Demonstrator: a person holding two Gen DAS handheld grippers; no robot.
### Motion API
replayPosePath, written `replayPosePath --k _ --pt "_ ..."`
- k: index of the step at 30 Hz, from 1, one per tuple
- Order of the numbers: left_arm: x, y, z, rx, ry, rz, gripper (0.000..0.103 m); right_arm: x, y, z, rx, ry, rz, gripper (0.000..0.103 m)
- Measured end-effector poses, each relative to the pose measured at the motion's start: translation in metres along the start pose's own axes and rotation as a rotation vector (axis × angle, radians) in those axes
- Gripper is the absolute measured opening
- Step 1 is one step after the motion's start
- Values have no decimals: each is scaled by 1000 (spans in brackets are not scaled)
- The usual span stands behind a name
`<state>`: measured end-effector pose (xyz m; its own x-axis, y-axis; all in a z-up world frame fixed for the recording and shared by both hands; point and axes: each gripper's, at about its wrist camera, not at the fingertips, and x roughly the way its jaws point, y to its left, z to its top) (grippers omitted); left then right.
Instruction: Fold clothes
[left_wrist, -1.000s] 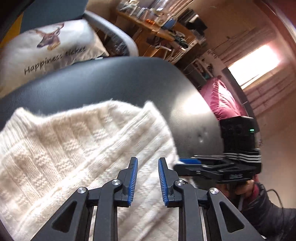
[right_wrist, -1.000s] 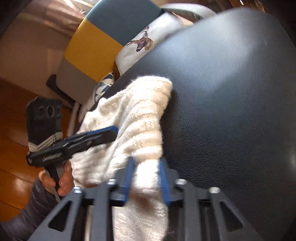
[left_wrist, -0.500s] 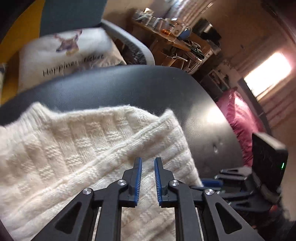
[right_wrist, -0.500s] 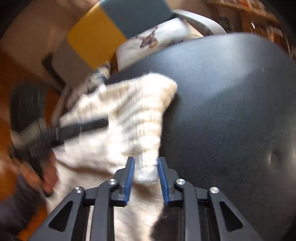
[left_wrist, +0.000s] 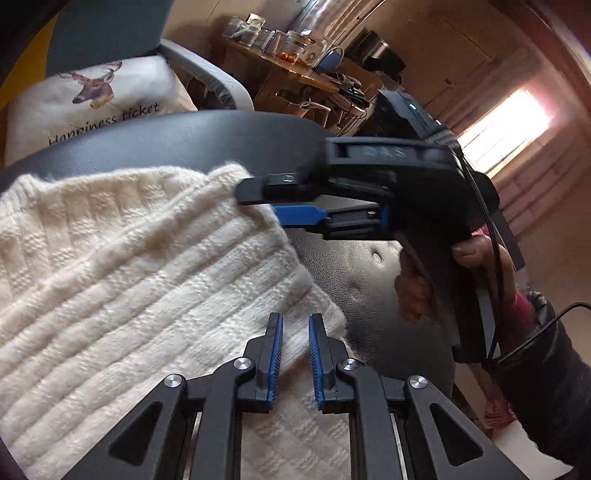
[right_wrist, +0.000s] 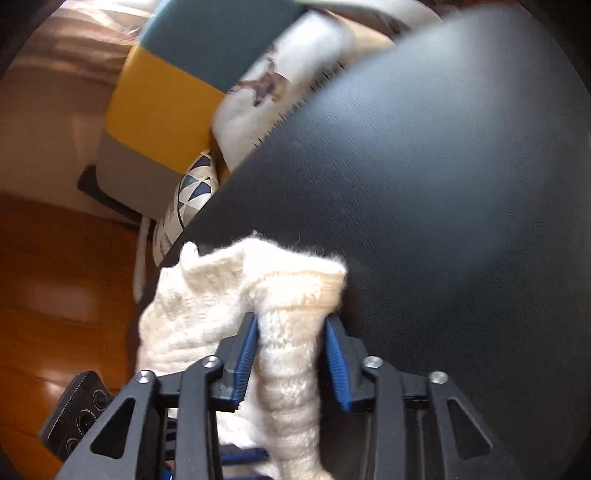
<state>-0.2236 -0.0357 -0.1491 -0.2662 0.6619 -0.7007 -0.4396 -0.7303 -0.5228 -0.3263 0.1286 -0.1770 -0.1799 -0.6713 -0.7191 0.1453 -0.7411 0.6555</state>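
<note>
A cream knitted sweater (left_wrist: 129, 277) lies on a black padded seat (left_wrist: 221, 136). In the left wrist view my left gripper (left_wrist: 295, 332) hovers low over the sweater's near right part. Its blue pads stand a narrow gap apart, and I see nothing pinched between them. My right gripper (left_wrist: 258, 205) reaches in from the right at the sweater's far corner, held by a person's hand (left_wrist: 417, 291). In the right wrist view the right gripper (right_wrist: 291, 332) is shut on a thick bunched fold of the sweater (right_wrist: 288, 302), lifted off the seat (right_wrist: 443, 184).
A white cushion with a deer print (left_wrist: 92, 99) rests on a yellow and teal armchair (right_wrist: 159, 110) just behind the seat. A cluttered wooden table (left_wrist: 295, 70) stands further back. Wooden floor (right_wrist: 55, 277) shows left of the seat.
The right gripper swung from the lower right up to the sweater's far corner, with the fold still in it. The left gripper's jaws narrowed as it slid over the sweater.
</note>
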Motion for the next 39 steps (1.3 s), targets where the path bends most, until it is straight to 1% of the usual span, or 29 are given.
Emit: replayPosePath --k 1,2,3,4,5,8,10,12,13,15,16,17,18,19,20,21,22,23,25,27,28,29,30,31,32,34,36,39 --pt "4 0 -1 3 8 -4 13 -3 12 -1 -61 -18 -21 18" --pt "9 0 -3 6 26 -8 14 -5 23 -2 -121 -35 -42 15" --pt "14 1 -6 6 48 -15 14 -8 35 -3 -184 -53 -66 14" --pt "18 2 -8 5 61 -23 15 -8 48 -7 -274 -75 -118 14" --pt "19 4 -12 2 56 -31 16 -3 52 -9 -329 -78 -191 14" --pt "18 9 -18 -23 32 -53 16 13 32 -10 -306 -52 -286 14" --pt "18 13 -16 -64 31 -66 16 7 26 -9 -267 -74 -243 14" --pt "13 12 -16 -84 26 -65 16 7 23 -8 -244 -87 -231 16" --pt "9 12 -16 -90 20 -65 16 6 21 -7 -225 -80 -211 20" --pt "-7 13 -19 -112 -11 -76 16 2 17 -4 -171 -73 -178 27" --pt "-17 15 -20 -126 -34 -77 16 -1 16 -3 -139 -74 -166 28" --pt "-29 19 -20 -141 -61 -70 16 -6 20 -2 -138 -110 -176 28" --pt "-43 24 -23 -158 -90 -59 16 -12 25 -2 -138 -147 -187 28" --pt "-58 31 -29 -178 -119 -34 17 -21 32 -5 -173 -182 -214 28" --pt "-73 39 -35 -194 -147 3 19 -27 42 -10 -221 -203 -222 29" --pt "-88 46 -42 -211 -175 39 22 -30 52 -14 -269 -209 -218 29" --pt "-100 54 -49 -227 -197 76 24 -30 63 -21 -325 -207 -217 29" --pt "-111 63 -57 -251 -214 111 24 -26 75 -27 -388 -201 -234 29" --pt "-134 87 -72 -316 -249 176 24 -14 92 -37 -499 -192 -309 29" --pt "-155 110 -87 -388 -275 238 24 10 99 -36 -552 -150 -383 29" --pt "-160 122 -94 -419 -283 278 24 25 96 -34 -556 -117 -450 27" --pt "-166 134 -101 -449 -291 318 25 35 91 -33 -559 -100 -492 27" --pt "-169 145 -108 -480 -293 340 25 44 87 -33 -563 -86 -531 27" --pt "-168 154 -113 -511 -289 341 25 44 89 -35 -591 -115 -532 27" --pt "-167 159 -117 -528 -291 336 24 45 90 -37 -600 -117 -545 27" --pt "-168 160 -122 -521 -305 320 23 44 92 -37 -584 -111 -559 27" --pt "-172 157 -124 -514 -309 324 23 39 97 -37 -573 -92 -571 27" --pt "-188 149 -125 -519 -332 303 24 28 118 -49 -594 -121 -544 27"
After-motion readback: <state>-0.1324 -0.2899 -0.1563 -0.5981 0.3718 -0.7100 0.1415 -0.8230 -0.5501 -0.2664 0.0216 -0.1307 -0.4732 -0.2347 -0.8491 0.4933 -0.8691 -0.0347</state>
